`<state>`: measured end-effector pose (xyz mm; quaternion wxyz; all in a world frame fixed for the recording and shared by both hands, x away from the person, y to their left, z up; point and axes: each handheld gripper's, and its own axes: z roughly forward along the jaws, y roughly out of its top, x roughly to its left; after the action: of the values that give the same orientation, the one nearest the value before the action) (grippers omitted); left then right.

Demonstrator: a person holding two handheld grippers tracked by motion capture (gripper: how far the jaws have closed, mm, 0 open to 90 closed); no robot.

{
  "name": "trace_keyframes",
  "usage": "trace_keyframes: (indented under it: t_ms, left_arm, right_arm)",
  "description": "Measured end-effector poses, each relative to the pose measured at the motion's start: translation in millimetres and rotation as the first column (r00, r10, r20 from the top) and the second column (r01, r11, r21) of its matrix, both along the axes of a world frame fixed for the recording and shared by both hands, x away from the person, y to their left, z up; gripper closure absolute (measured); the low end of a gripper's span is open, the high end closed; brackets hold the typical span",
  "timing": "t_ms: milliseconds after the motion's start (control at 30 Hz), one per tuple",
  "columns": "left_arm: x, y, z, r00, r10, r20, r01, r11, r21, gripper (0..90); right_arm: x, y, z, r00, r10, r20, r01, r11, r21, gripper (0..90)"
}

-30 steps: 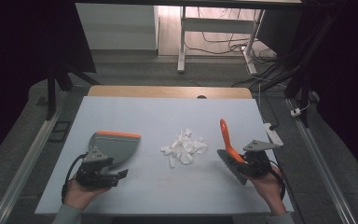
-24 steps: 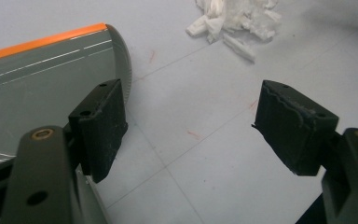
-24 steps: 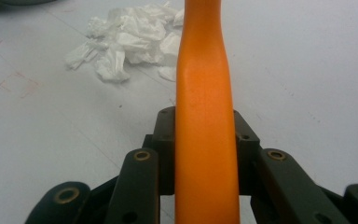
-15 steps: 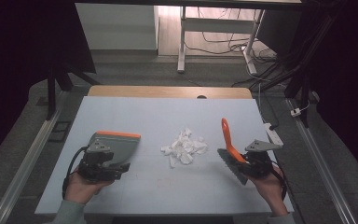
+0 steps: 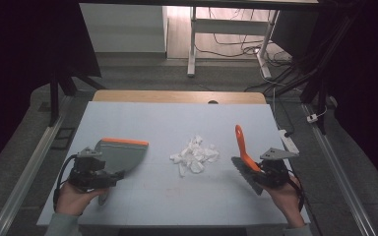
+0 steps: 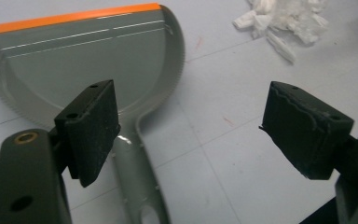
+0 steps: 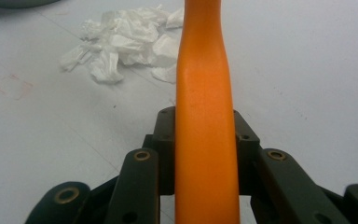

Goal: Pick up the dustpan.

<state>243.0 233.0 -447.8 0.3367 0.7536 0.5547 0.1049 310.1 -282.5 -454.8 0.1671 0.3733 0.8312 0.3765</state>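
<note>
Orange brush handle (image 5: 242, 144) sits clamped in your right tool (image 5: 268, 169); its long axis runs up and away from you, tip leaning slightly left toward the paper scraps (image 5: 195, 155), dark bristle head (image 5: 244, 173) low near the bench (image 5: 177, 115). In the right gripper view the handle (image 7: 205, 116) runs straight up between the two jaws, pressed on both sides.

Grey dustpan (image 5: 120, 153) lies flat on the bench at your left, orange lip on the far edge, handle (image 6: 137, 186) pointing back toward you and passing just under the left jaw in the left gripper view. Scraps pile is mid-bench, between dustpan and brush, touching neither.

Compared with a second ago: your left tool (image 5: 96, 173) has just been opening, jaws now wide apart, nothing pinched between them; the left hand (image 5: 74, 196) has pulled back a little toward you and lifted off the dustpan handle. Dustpan, scraps and right hand (image 5: 285, 199) haven't shifted.

Pose: left hand low at the near left edge, tool aimed forward over the dustpan handle. Right hand at the near right edge, tool angled up-left, carrying the brush.
</note>
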Motion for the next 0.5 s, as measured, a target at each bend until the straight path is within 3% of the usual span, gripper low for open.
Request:
trace_keyframes:
  t_ms: [300,500]
  left_arm:
    - [3.5,12.5,-10.3,0.9964,0.051,-0.068,-0.048,0.9976,0.05,18.6]
    - [7.9,16.8,-22.1,0.9913,0.067,-0.113,-0.062,0.9969,0.048,18.0]
  right_arm:
    - [-0.5,3.0,-1.2,1.0,0.006,-0.002,-0.006,1.0,-0.013,70.5]
    - [-0.3,3.6,-2.3,1.0,0.009,-0.005,-0.009,1.0,-0.014,70.5]
